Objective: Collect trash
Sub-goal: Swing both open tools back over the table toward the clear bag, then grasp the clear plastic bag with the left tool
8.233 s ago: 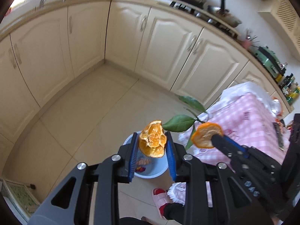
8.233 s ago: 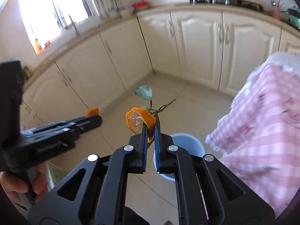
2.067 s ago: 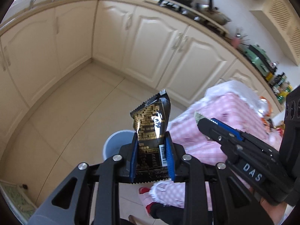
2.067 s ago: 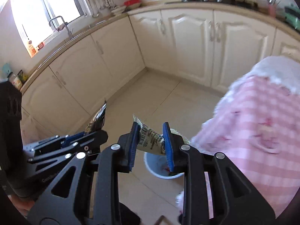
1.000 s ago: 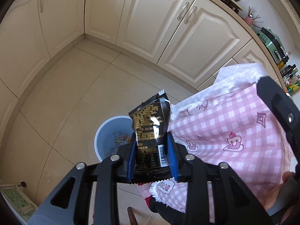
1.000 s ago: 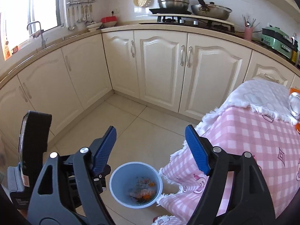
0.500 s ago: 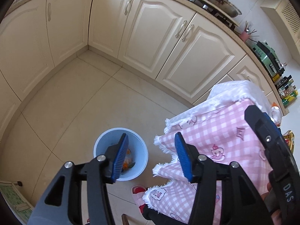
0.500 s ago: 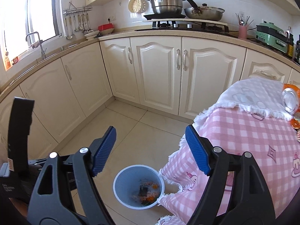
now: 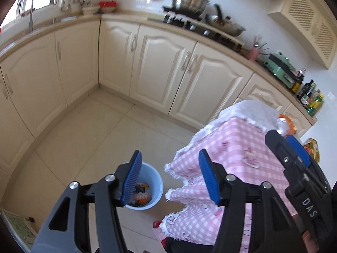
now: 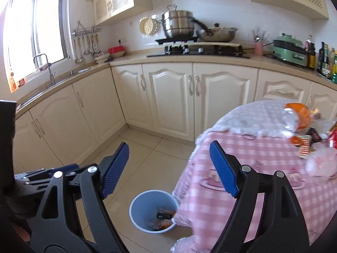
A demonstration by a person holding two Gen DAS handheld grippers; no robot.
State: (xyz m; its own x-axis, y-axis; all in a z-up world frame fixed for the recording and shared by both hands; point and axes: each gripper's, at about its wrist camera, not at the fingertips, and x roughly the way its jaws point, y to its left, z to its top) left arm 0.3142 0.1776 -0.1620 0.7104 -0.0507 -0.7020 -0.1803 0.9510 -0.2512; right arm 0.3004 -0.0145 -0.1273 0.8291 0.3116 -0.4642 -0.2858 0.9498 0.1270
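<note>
A light blue trash bin [image 9: 154,181] stands on the floor beside the table and holds wrappers and orange peel; it also shows in the right wrist view [image 10: 139,205]. My left gripper [image 9: 168,177] is open and empty above the bin. My right gripper [image 10: 168,166] is open and empty, high over the floor by the table's corner. On the pink checked tablecloth [image 10: 263,168] lie an orange drink can [image 10: 296,119] on its side and several wrappers [image 10: 305,145].
Cream cabinets [image 10: 172,101] line the back and left walls. The counter carries a stove with pots [image 10: 179,26], a green appliance [image 10: 291,49] and bottles [image 10: 325,58]. A floor mat [image 9: 16,227] lies at lower left. A red slipper [image 9: 157,225] shows under the tablecloth.
My left gripper opened and the black snack bag it held is gone from it; the right gripper let go of its wrapper earlier. Both views have tilted up from the bin toward the table.
</note>
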